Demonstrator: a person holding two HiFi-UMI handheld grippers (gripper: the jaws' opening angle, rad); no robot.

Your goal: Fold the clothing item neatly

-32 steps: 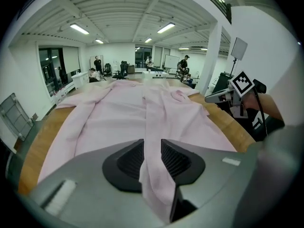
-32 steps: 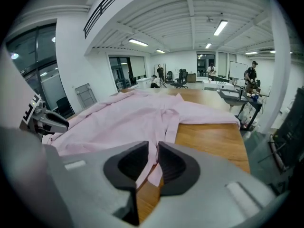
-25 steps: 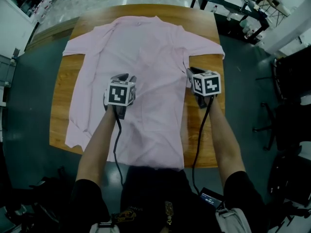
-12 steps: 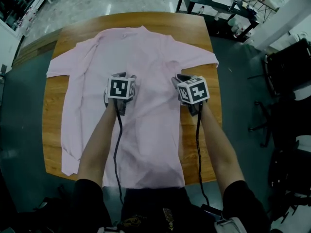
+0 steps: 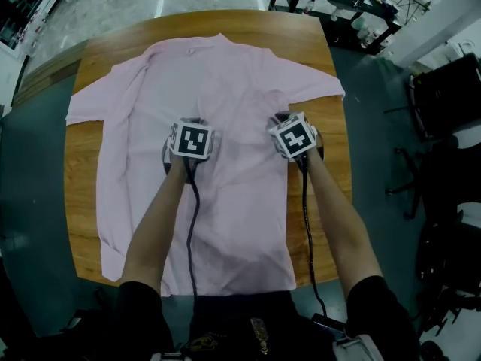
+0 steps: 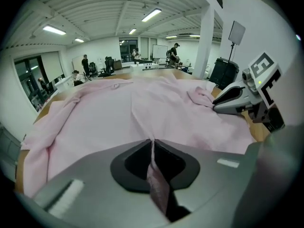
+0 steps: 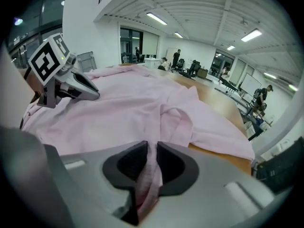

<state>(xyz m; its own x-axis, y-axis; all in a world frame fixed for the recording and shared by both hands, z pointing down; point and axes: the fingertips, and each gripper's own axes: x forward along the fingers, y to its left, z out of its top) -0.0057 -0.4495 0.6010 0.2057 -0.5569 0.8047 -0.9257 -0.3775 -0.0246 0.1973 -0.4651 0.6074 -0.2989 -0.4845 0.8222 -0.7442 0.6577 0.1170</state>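
1. Looking down in the head view, the pink shirt [image 5: 225, 81] lies spread flat on the tabletop [image 5: 81, 194]. Its collar points toward the far edge, its hem hangs over the near edge, and its sleeves reach toward the left and right edges. It looks light, soft and limp, so it will likely sag and crease wherever it is unsupported. Pinching up a small ridge of cloth at mid-chest seems a sensible hold. The left hand-held gripper [image 5: 188, 125] and the right hand-held gripper [image 5: 282, 120] both sit on the shirt's body, the right one nearer the side seam.
2. In the left gripper view, the left hand-held gripper [image 6: 153, 144] has just been closing and is clenched on a thin raised fold of the shirt [image 6: 95, 122].
3. In the right gripper view, the right hand-held gripper [image 7: 151, 151] grasps a thicker fold of the shirt [image 7: 118, 113] below the sleeve. Its jaws have just been easing slightly wider.
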